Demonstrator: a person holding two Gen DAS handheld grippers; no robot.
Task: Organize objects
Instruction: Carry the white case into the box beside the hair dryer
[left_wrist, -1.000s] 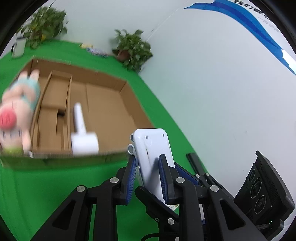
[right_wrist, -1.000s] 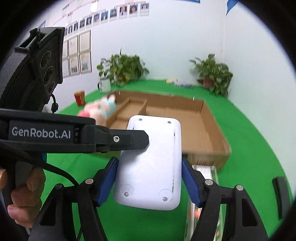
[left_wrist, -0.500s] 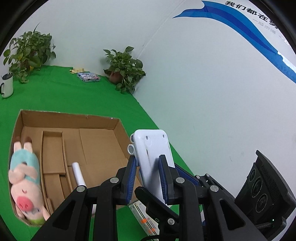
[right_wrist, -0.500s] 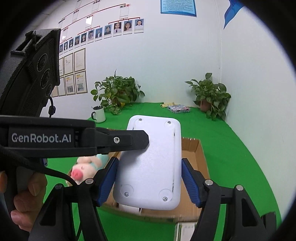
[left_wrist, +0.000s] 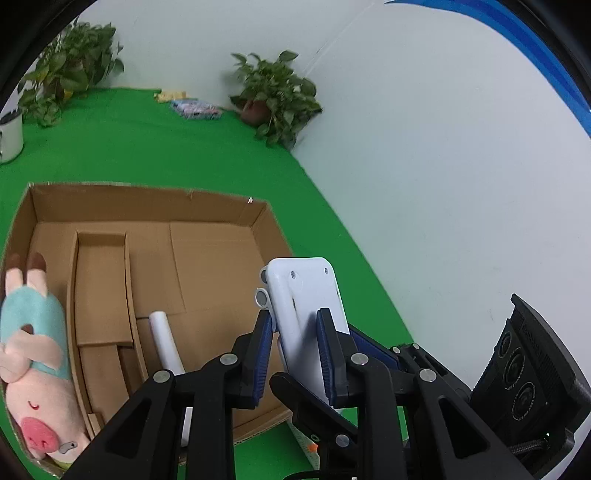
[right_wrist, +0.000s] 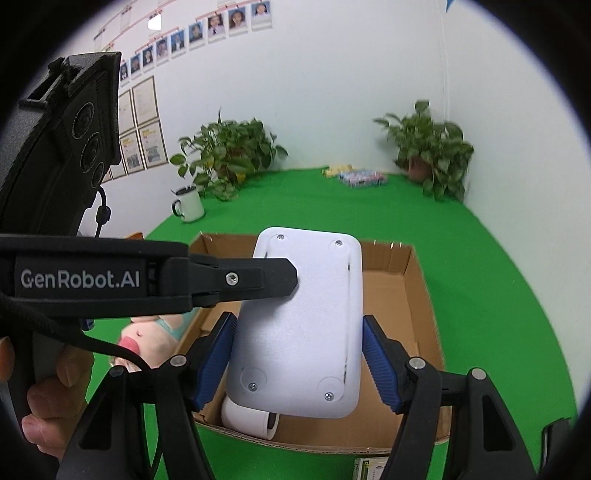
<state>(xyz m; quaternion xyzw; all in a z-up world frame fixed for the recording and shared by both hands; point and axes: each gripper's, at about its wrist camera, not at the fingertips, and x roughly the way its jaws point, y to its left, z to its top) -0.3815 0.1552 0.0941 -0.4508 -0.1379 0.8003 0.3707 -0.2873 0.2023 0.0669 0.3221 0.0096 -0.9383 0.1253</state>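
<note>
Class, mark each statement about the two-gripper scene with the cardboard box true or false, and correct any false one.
1. Both grippers hold the same white device. True: the left gripper clamps its thin edges, the right gripper its wide sides.
2. The plush pig lies outside the cardboard box. False: it lies inside, at the left end.
3. A white roller-like tool lies in the box. True.
4. The white mug stands inside the box. False: it stands on the green surface beyond it.
</note>
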